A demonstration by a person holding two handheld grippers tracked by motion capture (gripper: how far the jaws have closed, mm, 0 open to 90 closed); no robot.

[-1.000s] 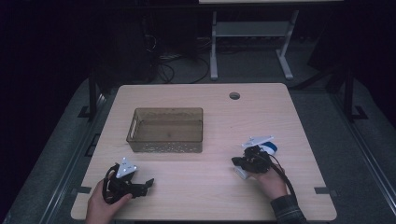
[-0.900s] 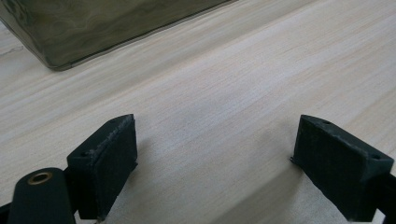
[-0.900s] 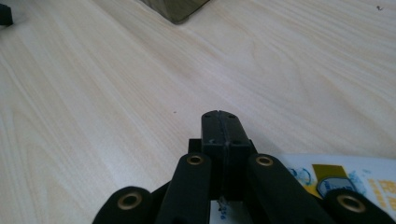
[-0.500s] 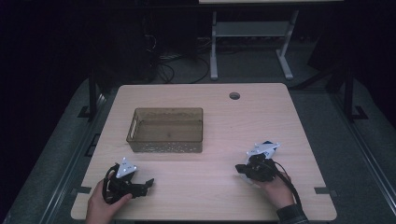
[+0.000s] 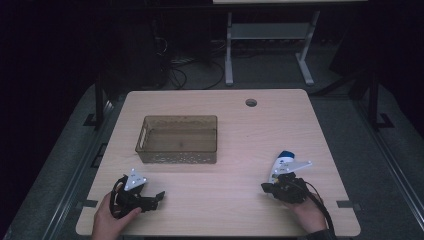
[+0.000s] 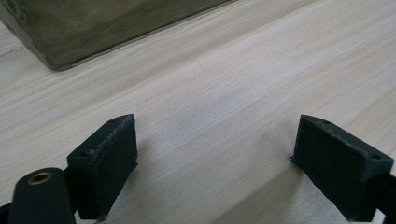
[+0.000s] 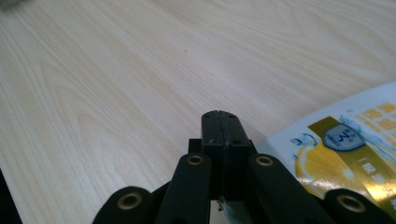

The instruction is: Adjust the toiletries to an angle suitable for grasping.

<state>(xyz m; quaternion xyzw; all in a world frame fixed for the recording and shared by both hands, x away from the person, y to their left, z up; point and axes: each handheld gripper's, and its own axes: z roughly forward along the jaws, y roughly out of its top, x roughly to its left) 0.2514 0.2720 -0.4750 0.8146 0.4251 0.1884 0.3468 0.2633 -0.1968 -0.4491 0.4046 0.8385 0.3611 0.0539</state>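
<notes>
Your right tool (image 7: pixel 219 122) has its pads pressed together on nothing, just beside the white plastic bottle with a blue cap (image 5: pixel 281 165) lying on the pale wooden counter (image 5: pixel 240 135). Your left tool (image 6: pixel 215 158) stands wide apart, empty. The right gripper view reveals the bottle's lemon label (image 7: pixel 322 165); the high view shows the translucent brown plastic bin (image 5: pixel 178 139).

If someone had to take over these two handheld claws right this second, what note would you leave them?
Left gripper: open, holding nothing, low over the table's near left.
Right gripper: shut, holding nothing, beside the white bottle.
The bottle lies flat on the table near its right edge; the brown bin holds nothing.
Done: nothing is in the bin yet.
Left, probably: open the right jaws, grasp the bottle, put it in the bin.
</notes>
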